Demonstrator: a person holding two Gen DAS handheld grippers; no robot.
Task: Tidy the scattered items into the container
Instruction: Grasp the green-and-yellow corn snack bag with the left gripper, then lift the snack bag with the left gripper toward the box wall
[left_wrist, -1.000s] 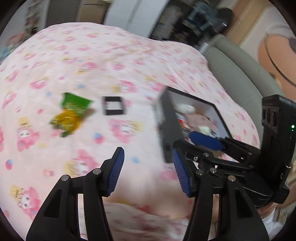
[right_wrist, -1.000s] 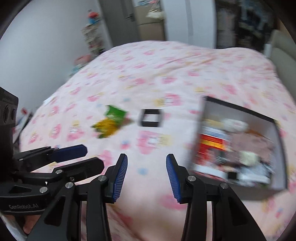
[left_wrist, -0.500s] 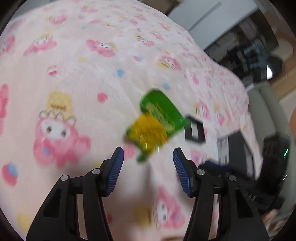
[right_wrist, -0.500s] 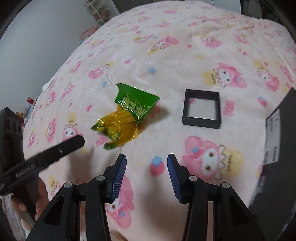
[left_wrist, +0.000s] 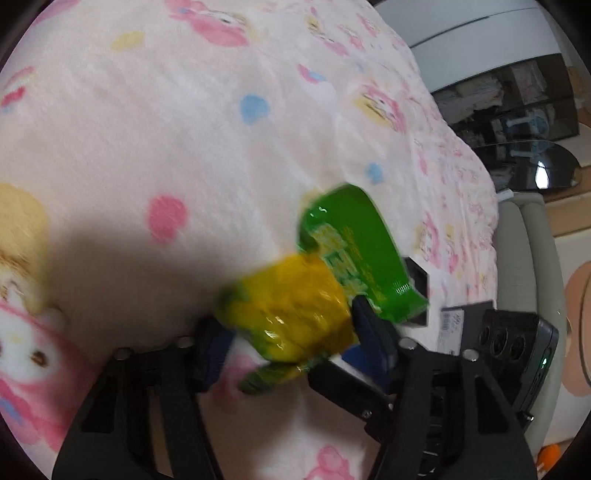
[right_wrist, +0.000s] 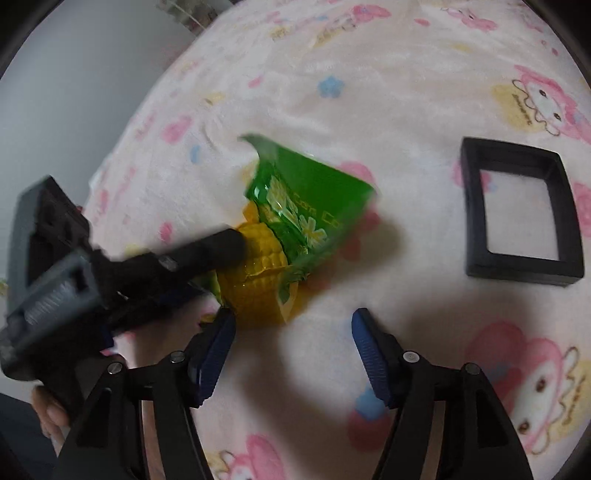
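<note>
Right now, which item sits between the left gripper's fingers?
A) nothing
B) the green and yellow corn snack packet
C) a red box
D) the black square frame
B: the corn snack packet lies between the left gripper fingers; the black frame lies apart on the blanket.

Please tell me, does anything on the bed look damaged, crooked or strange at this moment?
Yes, the green and yellow snack packet looks crumpled and bent, not flat on the pink blanket. The left gripper has it between its fingers. The black square frame lies flat and looks intact. Nothing seems spilled.
</note>
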